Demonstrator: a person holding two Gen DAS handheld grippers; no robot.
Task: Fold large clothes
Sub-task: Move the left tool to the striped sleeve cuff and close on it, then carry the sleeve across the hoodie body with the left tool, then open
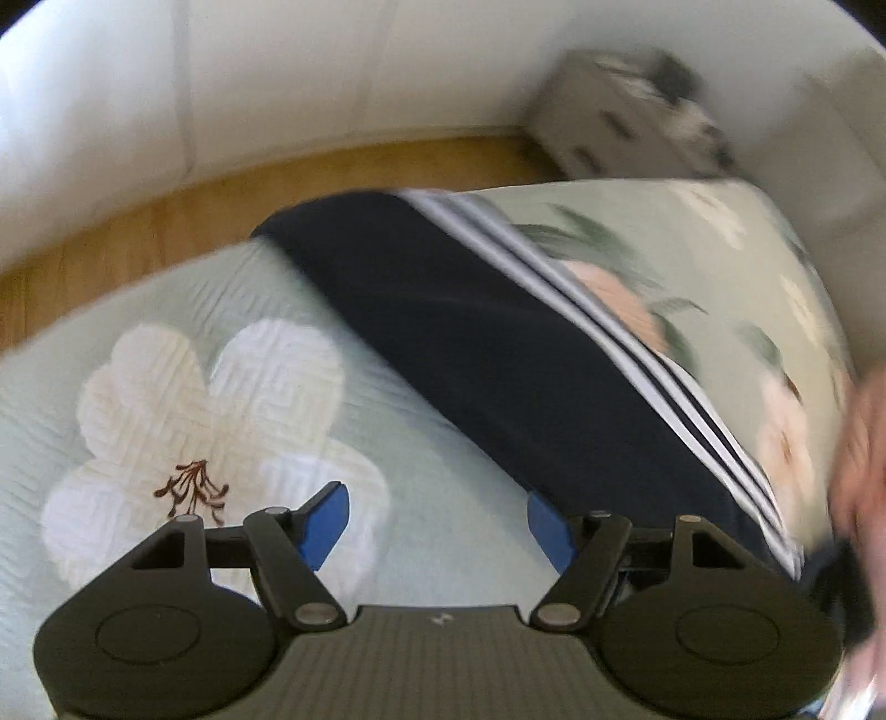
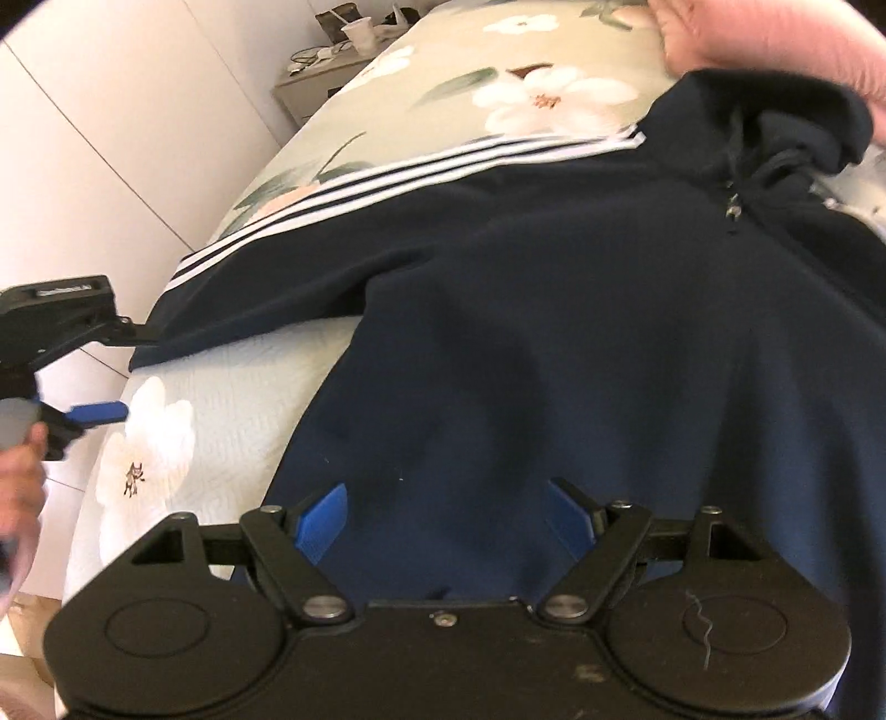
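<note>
A navy zip jacket point(image 2: 581, 332) lies spread on a pale green flowered bedspread point(image 2: 232, 387), hood point(image 2: 786, 127) at the far right. Its white-striped sleeve point(image 2: 332, 221) stretches out to the left. My right gripper point(image 2: 447, 487) hovers open over the jacket's lower body, with no fabric pinched. In the left wrist view the sleeve point(image 1: 470, 332) runs diagonally across the bedspread point(image 1: 387, 443). My left gripper point(image 1: 434, 493) stands open over bare bedspread beside the sleeve's edge. From the right wrist it shows at the bed's left edge as the left gripper point(image 2: 124, 371), near the cuff.
A grey nightstand point(image 1: 626, 122) with clutter and a cup point(image 2: 360, 33) stands past the bed's far end. Wooden floor point(image 1: 138, 221) and white cupboard doors point(image 2: 111, 138) flank the bed. A pink cushion point(image 2: 775, 44) lies by the hood. A blurred hand point(image 1: 858, 471) is at the right edge.
</note>
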